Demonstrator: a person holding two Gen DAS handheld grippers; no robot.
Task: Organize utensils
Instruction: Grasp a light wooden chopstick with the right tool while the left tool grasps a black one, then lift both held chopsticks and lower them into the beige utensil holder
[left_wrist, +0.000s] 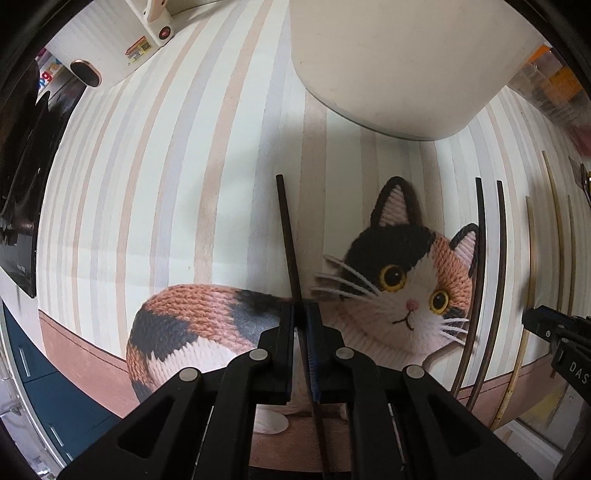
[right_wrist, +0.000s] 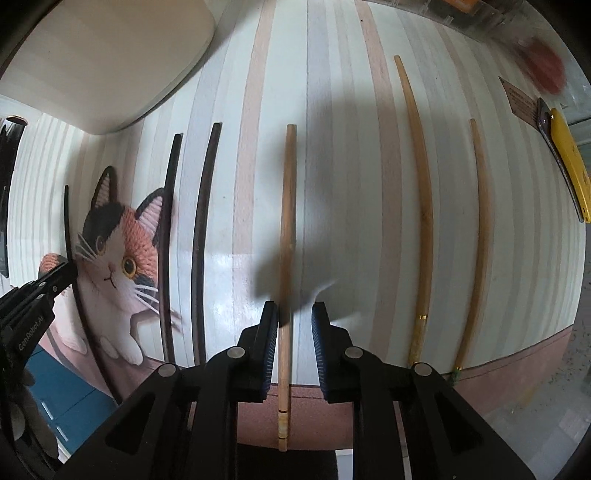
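Left gripper (left_wrist: 301, 314) clamped on dark chopstick (left_wrist: 288, 236), over cat print (left_wrist: 406, 280) on striped surface (left_wrist: 147, 184). Right gripper (right_wrist: 294, 314) open, straddling light chopstick (right_wrist: 287, 221). Advice: centre, close squarely, lift level, lay beside matching sticks.
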